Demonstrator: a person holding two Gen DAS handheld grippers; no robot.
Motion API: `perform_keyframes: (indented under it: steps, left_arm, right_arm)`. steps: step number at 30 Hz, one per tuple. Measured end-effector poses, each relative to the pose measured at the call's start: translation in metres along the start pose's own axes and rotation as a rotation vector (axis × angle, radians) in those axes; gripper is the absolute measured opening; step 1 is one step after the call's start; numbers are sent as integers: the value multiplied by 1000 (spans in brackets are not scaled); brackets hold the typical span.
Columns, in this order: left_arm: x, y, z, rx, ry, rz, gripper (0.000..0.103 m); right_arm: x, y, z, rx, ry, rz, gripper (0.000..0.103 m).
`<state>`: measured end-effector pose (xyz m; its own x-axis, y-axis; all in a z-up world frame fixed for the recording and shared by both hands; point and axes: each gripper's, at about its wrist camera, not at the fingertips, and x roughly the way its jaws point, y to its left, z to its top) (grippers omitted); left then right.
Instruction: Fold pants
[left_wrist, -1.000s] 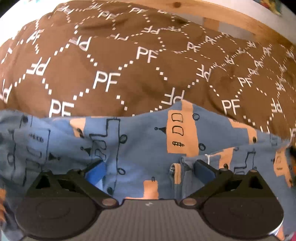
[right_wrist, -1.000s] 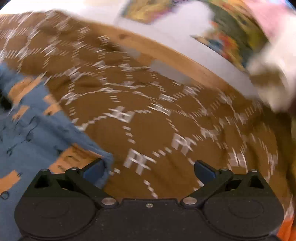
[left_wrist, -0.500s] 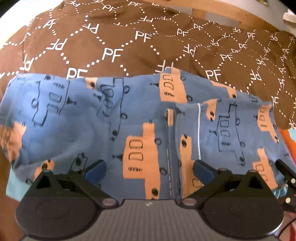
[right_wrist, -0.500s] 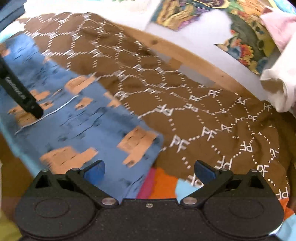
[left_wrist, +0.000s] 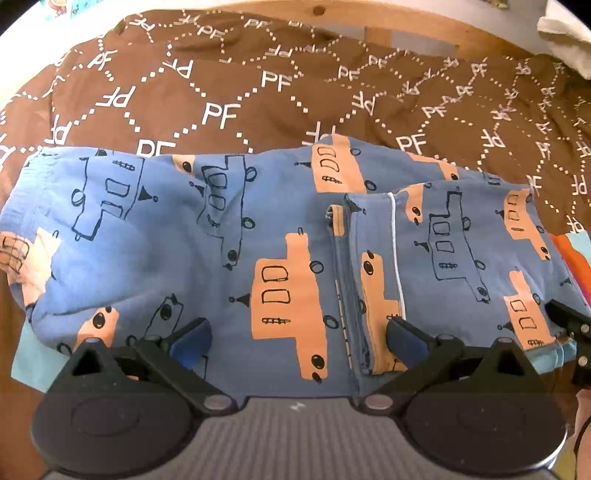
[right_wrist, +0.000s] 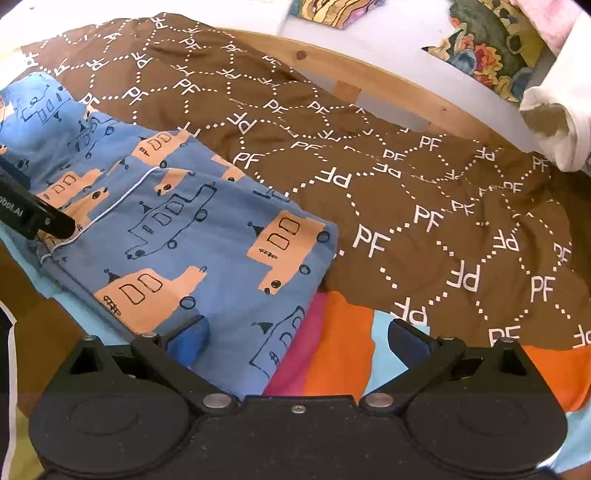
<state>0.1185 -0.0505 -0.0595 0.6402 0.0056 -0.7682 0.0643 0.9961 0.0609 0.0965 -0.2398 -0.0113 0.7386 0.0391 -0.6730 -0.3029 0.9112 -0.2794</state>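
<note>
The blue pants (left_wrist: 229, 236) with orange and outlined truck prints lie folded on the bed, one layer with a white-piped edge lapped over the right half. In the right wrist view the pants (right_wrist: 177, 229) lie at the left. My left gripper (left_wrist: 297, 339) is open and empty, just above the near edge of the pants. My right gripper (right_wrist: 297, 338) is open and empty, over the pants' right corner and the striped sheet. The left gripper's finger (right_wrist: 37, 218) shows at the left of the right wrist view, the right gripper's finger (left_wrist: 569, 321) at the right of the left wrist view.
A brown quilt (left_wrist: 295, 81) with white PF lettering lies behind the pants and also fills the right wrist view (right_wrist: 406, 184). An orange, pink and light-blue sheet (right_wrist: 340, 350) lies under it. A wooden bed rail (right_wrist: 388, 85) runs at the back. A white cloth (right_wrist: 557, 122) hangs at the right.
Both grippers have pulled back from the pants toward me and are open. The pants now lie flat and folded, and more of them shows in both views.
</note>
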Motion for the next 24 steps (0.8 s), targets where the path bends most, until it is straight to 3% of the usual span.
perform_keyframes:
  steps: [2, 8, 11, 14, 19, 24]
  left_arm:
    - [-3, 1, -5, 13, -18, -2, 103]
    - [-25, 4, -23, 42, -44, 8, 103]
    - [-47, 20, -34, 41, -94, 58, 103]
    - [-66, 41, -39, -37, -166, 114, 103]
    - [-82, 76, -37, -138, -264, 302, 103]
    - [-70, 125, -18, -228, -282, 353, 102]
  right_arm:
    - [-2, 0, 2, -19, -13, 3, 102]
    - [-30, 11, 11, -131, -233, -44, 102]
    - [-31, 19, 12, -149, -239, -29, 102]
    - [-27, 24, 11, -119, -238, 7, 102]
    - [-21, 30, 25, -47, -297, 75, 102]
    - [-2, 37, 41, -120, -289, 92, 102]
